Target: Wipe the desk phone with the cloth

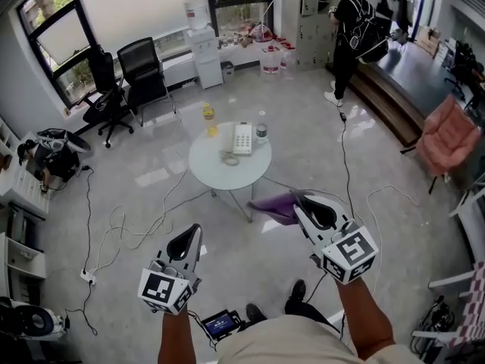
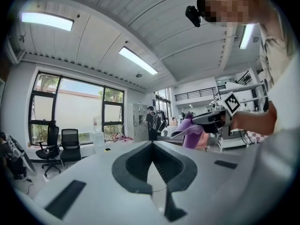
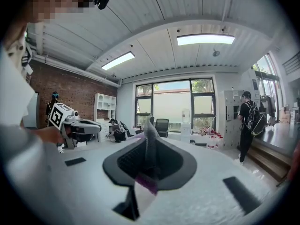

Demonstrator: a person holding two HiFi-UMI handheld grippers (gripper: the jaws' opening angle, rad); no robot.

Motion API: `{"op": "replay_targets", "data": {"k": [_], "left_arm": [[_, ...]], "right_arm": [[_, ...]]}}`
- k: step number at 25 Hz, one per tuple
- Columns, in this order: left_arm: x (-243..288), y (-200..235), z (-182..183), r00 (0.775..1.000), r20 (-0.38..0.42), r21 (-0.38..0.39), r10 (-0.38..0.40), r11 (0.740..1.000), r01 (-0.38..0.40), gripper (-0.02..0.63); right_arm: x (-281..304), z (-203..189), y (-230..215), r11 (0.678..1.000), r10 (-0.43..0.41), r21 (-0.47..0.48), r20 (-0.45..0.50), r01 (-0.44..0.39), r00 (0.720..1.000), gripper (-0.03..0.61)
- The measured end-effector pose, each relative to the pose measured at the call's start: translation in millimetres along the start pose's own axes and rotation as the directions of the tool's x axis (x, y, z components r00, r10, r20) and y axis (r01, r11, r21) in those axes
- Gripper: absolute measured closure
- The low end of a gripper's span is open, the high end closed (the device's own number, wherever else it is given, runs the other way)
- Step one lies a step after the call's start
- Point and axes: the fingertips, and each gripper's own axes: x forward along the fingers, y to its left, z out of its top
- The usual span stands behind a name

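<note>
Gripping the cloth in our right gripper, left gripper closed empty, we should step nearer the far desk phone first.

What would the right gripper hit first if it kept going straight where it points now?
Probably nothing close. The right gripper, fingers shut on the purple cloth, looks aimed level, likely passing over the round table and desk phone toward a black office chair; depth is unclear.
</note>
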Motion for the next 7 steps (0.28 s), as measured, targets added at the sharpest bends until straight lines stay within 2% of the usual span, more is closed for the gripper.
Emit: {"op": "replay_targets", "data": {"k": [7], "left_arm": [[-3.3,2.6,2.1,1.000,0.000,-0.003,0.001,1.000,-0.001,0.607]], "right_arm": [[-3.1,-4.2,5.2,1.000,-0.003,0.004,0.004,0.003,1.000,0.525]]}}
